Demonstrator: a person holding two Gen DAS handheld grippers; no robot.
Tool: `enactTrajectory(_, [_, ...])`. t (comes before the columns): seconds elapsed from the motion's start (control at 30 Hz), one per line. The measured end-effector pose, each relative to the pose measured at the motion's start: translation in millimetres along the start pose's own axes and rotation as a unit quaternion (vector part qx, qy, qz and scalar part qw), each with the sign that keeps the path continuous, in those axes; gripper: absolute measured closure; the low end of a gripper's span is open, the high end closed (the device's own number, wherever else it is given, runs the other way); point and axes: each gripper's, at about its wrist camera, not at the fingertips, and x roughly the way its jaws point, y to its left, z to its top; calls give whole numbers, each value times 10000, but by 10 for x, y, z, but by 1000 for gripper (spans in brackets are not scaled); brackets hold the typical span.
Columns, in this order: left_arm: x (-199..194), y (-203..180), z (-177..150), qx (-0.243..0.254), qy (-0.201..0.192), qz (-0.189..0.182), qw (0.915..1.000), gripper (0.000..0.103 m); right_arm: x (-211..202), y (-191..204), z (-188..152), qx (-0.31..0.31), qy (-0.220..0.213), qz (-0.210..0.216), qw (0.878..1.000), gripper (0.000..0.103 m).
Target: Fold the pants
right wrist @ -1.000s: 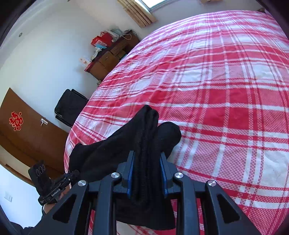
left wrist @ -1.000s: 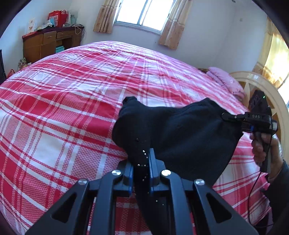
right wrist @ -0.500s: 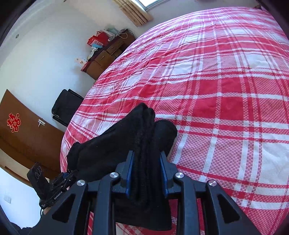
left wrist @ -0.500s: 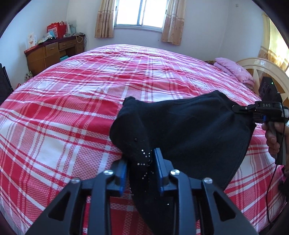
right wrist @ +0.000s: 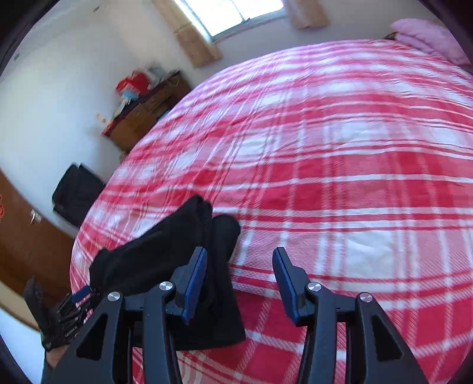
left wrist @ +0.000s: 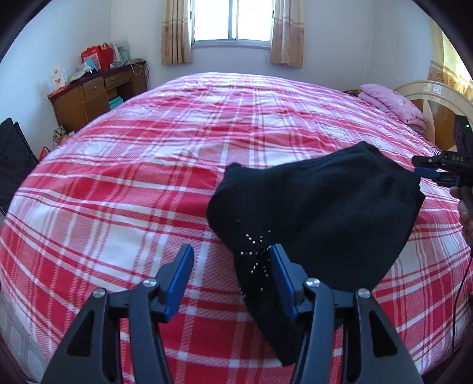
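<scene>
Pants (left wrist: 319,212), black and folded into a thick bundle, lie on the bed's red-and-white plaid cover (left wrist: 147,183), and both grippers are letting go of them. On the left gripper (left wrist: 232,276) the blue-padded fingers (left wrist: 177,280) stand apart and the jaws are opening; a narrow end of the black cloth hangs down between them, lying close against the right-hand pad while the left-hand pad is clear of it, with plaid showing in the gap. Just ahead of those fingertips the fabric carries a small starburst of shiny studs (left wrist: 257,251), the only decoration on otherwise plain, matte, knit-looking cloth. Beyond the studs the bundle widens to a rounded hump, its far edge raised in a soft ridge.

The right gripper (right wrist: 239,274) also has its jaws opening, fingers (right wrist: 283,277) spread with bare plaid between them; the pants lie against the outer side of its left-hand finger and stretch away from it, ending in two rolled lobes ahead of that fingertip. This view is blurred.

From the left wrist view, the right gripper (left wrist: 443,168) sits at the far right corner of the bundle, its body bearing small pale characters too small to read surely. Farther off stand a wooden dresser (left wrist: 94,94) with red bags, a curtained window (left wrist: 232,22) and a pink pillow (left wrist: 393,102).
</scene>
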Motion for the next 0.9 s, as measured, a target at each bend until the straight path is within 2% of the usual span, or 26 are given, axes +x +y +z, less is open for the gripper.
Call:
enactTrajectory(0.13, [-183, 31, -3, -62, -145, -70, 9999, 47, -374, 140, -176, -130, -308, -389, 9987, 45])
enactTrajectory(0.2, [-286, 21, -21, -95, -205, -177, 9996, 47, -587, 276, -325, -297, -491, -590, 9966, 38])
enactTrajectory(0.3, [-409, -53, -39, -43, -286, -248, 9993, 46, -820, 476, -543, -558, -667, -776, 9932, 38])
enactTrajectory(0.5, [-600, -192, -68, -256, -388, -709, 9964, 42, -1192, 802, -987, -779, -862, -781, 9902, 37])
enactTrajectory(0.6, [-633, -273, -88, -269, -395, -874, 9950, 40, -1309, 962, -1166, -966, -935, -922, 9866, 36])
enactTrajectory(0.77, [-699, -376, -128, -174, -408, -994, 9941, 40, -1478, 1173, -1294, -1271, -1083, -1138, 9794, 36])
enactTrajectory(0.9, [-766, -396, -146, -163, -434, -1028, 9936, 40, -1575, 1290, -1330, -1333, -1212, -1144, 9770, 35])
